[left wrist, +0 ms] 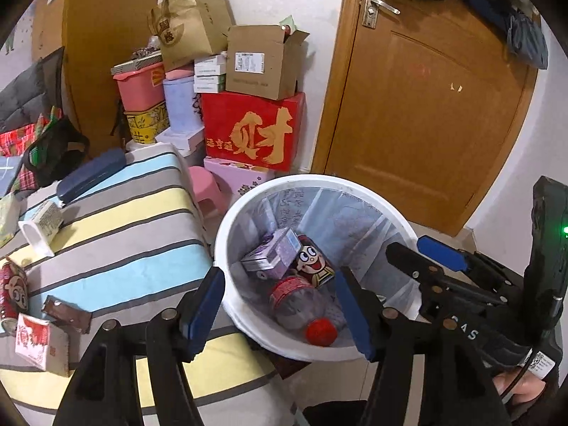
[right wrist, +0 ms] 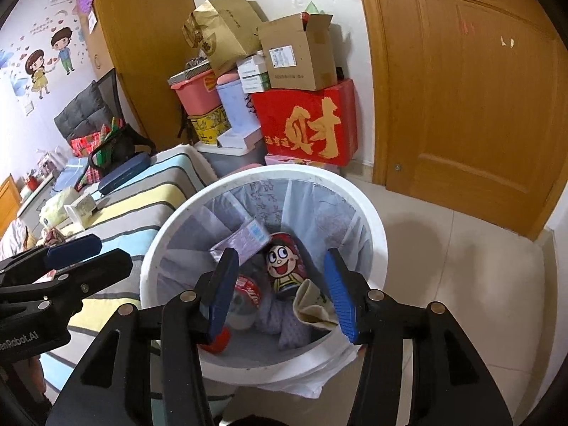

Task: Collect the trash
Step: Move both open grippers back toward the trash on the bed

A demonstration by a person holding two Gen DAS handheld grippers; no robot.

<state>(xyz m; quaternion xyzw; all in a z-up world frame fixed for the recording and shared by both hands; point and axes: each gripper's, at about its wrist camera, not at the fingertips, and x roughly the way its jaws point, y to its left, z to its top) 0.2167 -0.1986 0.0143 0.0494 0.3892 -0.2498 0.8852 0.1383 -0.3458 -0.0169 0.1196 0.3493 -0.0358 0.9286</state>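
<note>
A white lined trash bin (left wrist: 227,227) (right wrist: 152,259) stands beside the striped bed. Inside lie a purple carton (left wrist: 273,252) (right wrist: 245,239), a red cartoon can (left wrist: 316,262) (right wrist: 285,262), a plastic bottle with a red cap (left wrist: 301,301) and a crumpled beige wrapper (right wrist: 312,305). My left gripper (left wrist: 280,310) is open and empty over the bin's near rim. My right gripper (right wrist: 280,293) is open and empty above the bin; it also shows in the left wrist view (left wrist: 426,252). On the bed lie a red-and-white carton (left wrist: 35,344), a red can (left wrist: 12,291), a brown wrapper (left wrist: 67,314) and a white carton (left wrist: 41,222).
The striped bed (left wrist: 135,220) fills the left, with a dark blue case (left wrist: 92,174) and bags behind. Stacked boxes, among them a red one (left wrist: 252,129), and a pink stool (left wrist: 207,191) stand against the wall behind the bin. A wooden door (left wrist: 426,106) is at right.
</note>
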